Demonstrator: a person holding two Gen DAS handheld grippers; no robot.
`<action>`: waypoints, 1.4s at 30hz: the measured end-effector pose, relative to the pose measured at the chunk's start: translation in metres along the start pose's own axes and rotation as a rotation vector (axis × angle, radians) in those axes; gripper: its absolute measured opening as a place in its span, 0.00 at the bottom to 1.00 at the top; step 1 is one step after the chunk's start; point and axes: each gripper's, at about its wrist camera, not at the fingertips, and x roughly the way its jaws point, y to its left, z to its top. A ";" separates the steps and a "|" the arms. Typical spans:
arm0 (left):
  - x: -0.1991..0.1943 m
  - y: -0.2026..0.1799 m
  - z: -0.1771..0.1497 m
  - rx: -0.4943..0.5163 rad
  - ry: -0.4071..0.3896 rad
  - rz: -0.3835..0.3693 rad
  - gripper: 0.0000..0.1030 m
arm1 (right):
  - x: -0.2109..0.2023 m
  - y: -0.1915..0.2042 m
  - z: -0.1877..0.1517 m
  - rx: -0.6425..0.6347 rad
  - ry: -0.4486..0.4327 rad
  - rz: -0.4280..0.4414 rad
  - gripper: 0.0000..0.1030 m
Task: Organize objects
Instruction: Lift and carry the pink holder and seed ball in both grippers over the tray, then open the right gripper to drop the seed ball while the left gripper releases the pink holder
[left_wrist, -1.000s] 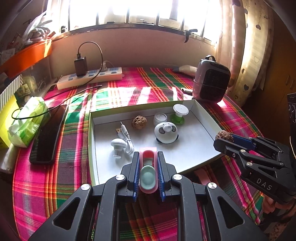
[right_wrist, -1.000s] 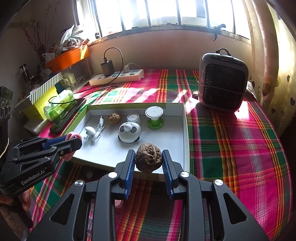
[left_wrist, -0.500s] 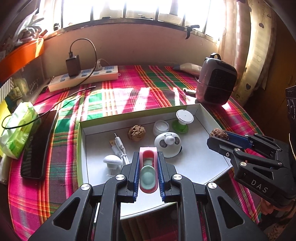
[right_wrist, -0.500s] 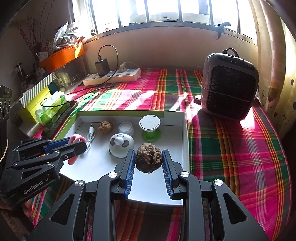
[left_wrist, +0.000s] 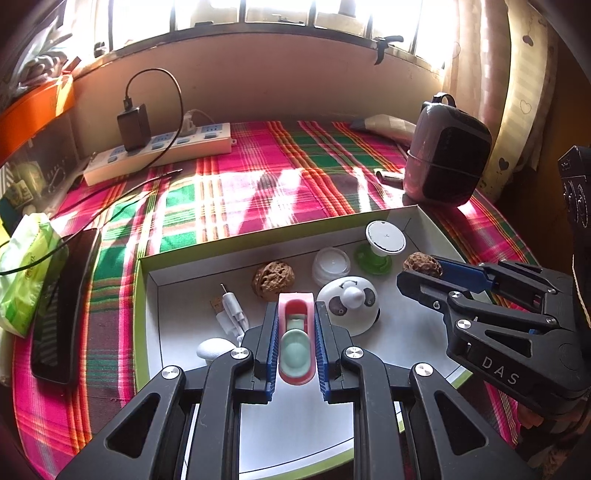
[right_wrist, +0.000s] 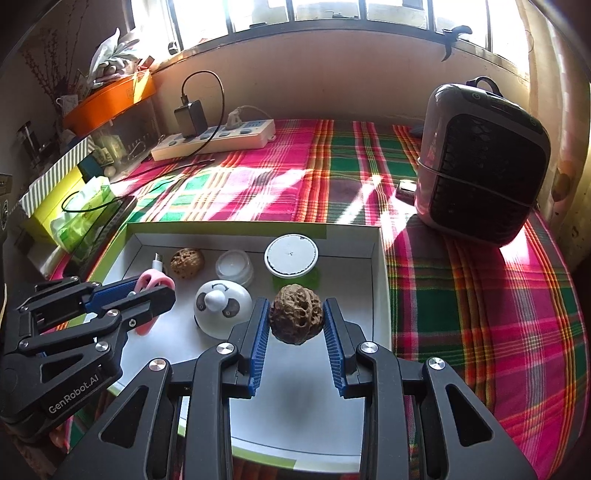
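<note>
My left gripper is shut on a pink and mint clip-like object and holds it over the white tray. My right gripper is shut on a brown walnut above the tray's right half. In the tray lie a second walnut, a panda-shaped gadget, a small white jar, a white disc on a green base and a white charger cable. The right gripper also shows in the left wrist view, the left one in the right wrist view.
A plaid cloth covers the table. A small heater stands at the right back. A power strip with a charger, a black phone and a green tissue pack lie at the left.
Both grippers have moved forward from the tray's near edge to over its inside, each still holding its object. Nothing in the tray has moved.
</note>
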 end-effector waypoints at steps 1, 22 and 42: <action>0.002 0.000 0.000 0.002 0.007 0.001 0.15 | 0.002 -0.001 0.000 0.002 0.005 0.000 0.30; 0.022 0.003 0.001 -0.012 0.048 0.017 0.15 | 0.017 0.001 0.006 -0.009 0.023 -0.016 0.30; 0.023 0.003 0.002 -0.004 0.049 0.015 0.22 | 0.017 0.002 0.006 -0.019 0.019 -0.021 0.30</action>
